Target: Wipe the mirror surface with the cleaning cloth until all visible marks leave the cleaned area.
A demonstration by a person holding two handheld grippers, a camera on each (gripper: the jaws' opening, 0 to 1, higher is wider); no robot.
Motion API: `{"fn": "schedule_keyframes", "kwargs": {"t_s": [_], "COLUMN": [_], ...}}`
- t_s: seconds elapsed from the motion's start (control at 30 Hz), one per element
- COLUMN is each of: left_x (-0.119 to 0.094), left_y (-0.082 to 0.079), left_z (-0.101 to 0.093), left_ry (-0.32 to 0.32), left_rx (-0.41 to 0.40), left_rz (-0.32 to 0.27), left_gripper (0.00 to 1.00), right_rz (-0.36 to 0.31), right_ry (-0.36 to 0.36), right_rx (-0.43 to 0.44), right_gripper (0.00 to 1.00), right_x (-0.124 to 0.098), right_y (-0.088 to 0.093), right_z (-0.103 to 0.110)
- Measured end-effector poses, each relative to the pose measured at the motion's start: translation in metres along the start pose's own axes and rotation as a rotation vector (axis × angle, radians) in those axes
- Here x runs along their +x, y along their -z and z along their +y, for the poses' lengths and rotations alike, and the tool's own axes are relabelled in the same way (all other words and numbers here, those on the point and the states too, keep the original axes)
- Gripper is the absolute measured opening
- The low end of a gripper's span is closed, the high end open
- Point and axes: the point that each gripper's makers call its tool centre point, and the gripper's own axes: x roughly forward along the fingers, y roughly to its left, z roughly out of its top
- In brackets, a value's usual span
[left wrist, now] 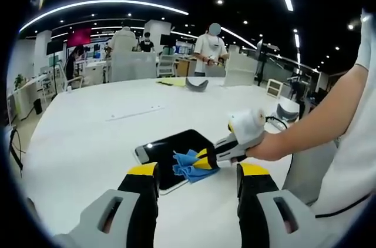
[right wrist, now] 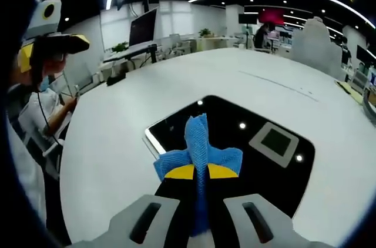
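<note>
Blue cleaning cloth is pinched between the yellow-tipped jaws of the right hand-held gripper, bunched up and pressed on the mirror. Mirror is a dark rounded-corner slab lying flat on the white desk, reflecting ceiling lights and a square ceiling vent. In the right gripper view the cloth sits near the mirror's near-left corner; most of the glass beyond and to the right of it is uncovered. Left gripper view: left hand-held gripper hangs above the desk short of the mirror, jaws spread wide with nothing between them. Same view shows the right hand-held gripper coming in from the right, held by the person's hand, cloth at its tip on the mirror's near-right part. Bare desk all around the mirror, wide margin to the far desk edge; a thin pale strip lies further back, well apart. The near mirror edge is cut off behind the left jaws in the left gripper view, and the cloth plus jaws hide the glass under them in the right gripper view. Can't make out any marks on the mirror at this resolution. Other people stand at benches past the desk.
</note>
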Motion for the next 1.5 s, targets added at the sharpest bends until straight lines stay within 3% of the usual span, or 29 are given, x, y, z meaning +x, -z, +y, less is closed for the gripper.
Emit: {"fn": "schedule_keyframes", "kwargs": {"t_s": [0.43, 1.5], "left_x": [0.004, 0.009], "left_y": [0.003, -0.004], "left_z": [-0.003, -0.005], "left_ry": [0.004, 0.023], "left_rx": [0.049, 0.049], "left_rz": [0.021, 0.016], "left_gripper": [0.52, 0.52], "right_rz": [0.0, -0.01], "right_ry": [0.026, 0.112], "right_rx": [0.012, 0.071], "right_gripper": [0.01, 0.01], "right_x": [-0.011, -0.042], "right_y": [0.008, 0.027], "right_z": [-0.013, -0.047]}}
